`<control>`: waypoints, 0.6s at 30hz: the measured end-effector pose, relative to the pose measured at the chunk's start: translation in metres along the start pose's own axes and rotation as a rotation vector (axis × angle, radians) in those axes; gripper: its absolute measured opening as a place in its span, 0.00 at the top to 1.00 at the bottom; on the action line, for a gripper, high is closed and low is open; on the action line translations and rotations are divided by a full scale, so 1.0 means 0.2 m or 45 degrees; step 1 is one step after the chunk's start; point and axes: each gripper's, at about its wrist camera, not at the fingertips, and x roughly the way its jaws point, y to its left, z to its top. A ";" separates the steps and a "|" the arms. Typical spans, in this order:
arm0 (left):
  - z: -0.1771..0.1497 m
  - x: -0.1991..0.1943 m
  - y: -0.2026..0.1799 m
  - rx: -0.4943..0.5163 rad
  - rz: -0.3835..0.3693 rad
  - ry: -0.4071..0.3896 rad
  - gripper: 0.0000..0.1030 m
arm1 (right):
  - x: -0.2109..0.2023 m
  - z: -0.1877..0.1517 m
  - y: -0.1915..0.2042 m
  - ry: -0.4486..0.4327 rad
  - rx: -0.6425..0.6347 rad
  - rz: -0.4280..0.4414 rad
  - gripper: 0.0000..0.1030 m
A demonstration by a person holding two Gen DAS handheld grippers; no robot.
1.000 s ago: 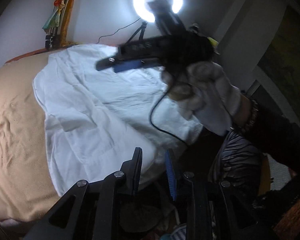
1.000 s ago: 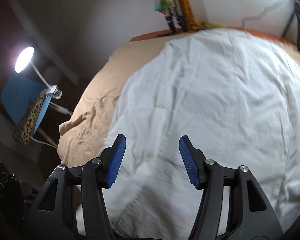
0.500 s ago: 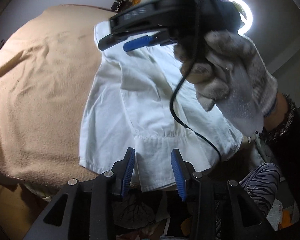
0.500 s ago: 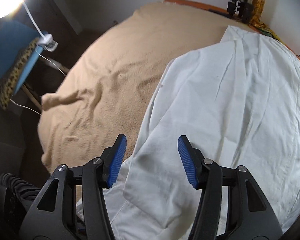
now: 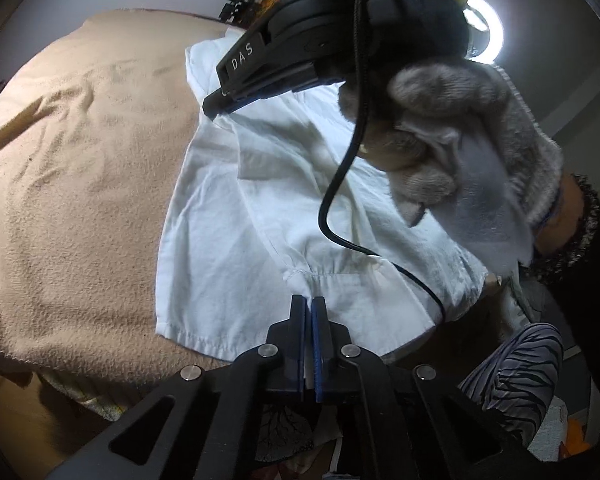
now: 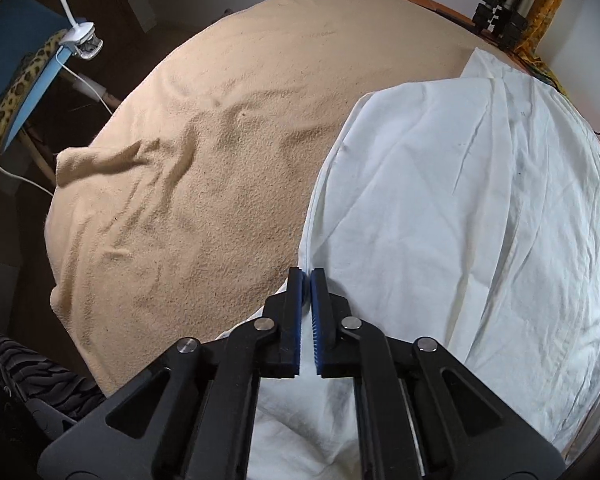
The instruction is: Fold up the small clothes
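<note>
A white garment (image 5: 260, 220) lies spread on a tan blanket (image 5: 80, 180). My left gripper (image 5: 308, 304) is shut, its blue pads pinching a small bunch of the cloth just above the near hem. Farther up the garment's left edge, a gloved hand (image 5: 460, 152) holds my right gripper (image 5: 217, 107), whose tips bite the cloth there. In the right wrist view the right gripper (image 6: 306, 276) is shut on the left edge of the white garment (image 6: 460, 200), where it meets the tan blanket (image 6: 200, 160).
A ring light (image 5: 496, 32) glows at the back right. Tripod legs (image 6: 500, 16) stand at the bed's far corner. A blue chair with leopard-print cloth (image 6: 8, 92) and a clip lamp (image 6: 82, 38) sit left of the bed. The person's striped leg (image 5: 512, 368) is at the near edge.
Both grippers went from open to shut on the white garment. The right gripper came down to the garment's left edge; the left sank to the cloth near the hem.
</note>
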 end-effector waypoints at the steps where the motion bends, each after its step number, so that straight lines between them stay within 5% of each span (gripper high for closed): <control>1: 0.00 -0.03 0.00 0.003 -0.004 -0.005 1.00 | -0.02 0.00 -0.01 -0.015 0.019 0.008 0.97; 7: -0.01 -0.19 0.01 0.042 0.098 -0.103 1.00 | -0.17 0.04 -0.11 -0.151 0.121 0.098 0.97; 12: -0.01 -0.15 0.11 -0.033 0.150 -0.052 1.00 | -0.10 0.07 -0.11 -0.146 0.140 0.158 0.97; 18: -0.04 -0.15 0.09 0.053 0.193 -0.048 0.98 | -0.17 -0.05 -0.22 -0.233 0.202 0.257 0.79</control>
